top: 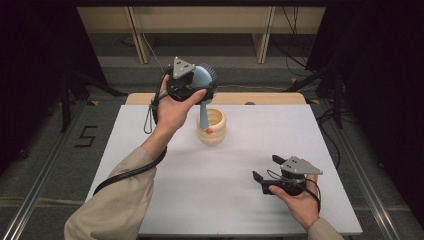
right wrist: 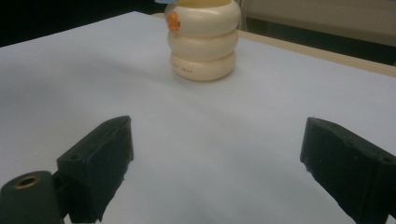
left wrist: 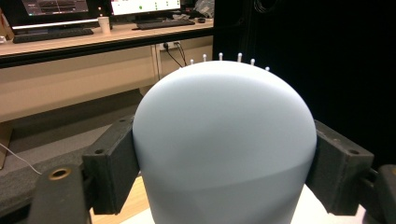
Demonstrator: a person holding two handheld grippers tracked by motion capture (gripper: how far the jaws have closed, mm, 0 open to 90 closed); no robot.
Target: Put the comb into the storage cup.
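Brush grip looks deliberate: your left gripper pinches the pale-blue plastic hairbrush by its head at upper centre, handle dropping into the cream ribbed cup, right gripper spread, idle lower right.

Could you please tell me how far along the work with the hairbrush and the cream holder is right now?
Done: the left claw has the blue hairbrush clamped by its head, bristles up. In hand: the handle tip sits in or just over the mouth of the cream ribbed holder; I cannot tell which, nor whether it is going in or coming out. Left: finishing that move and letting go. The right claw waits open above the white table.
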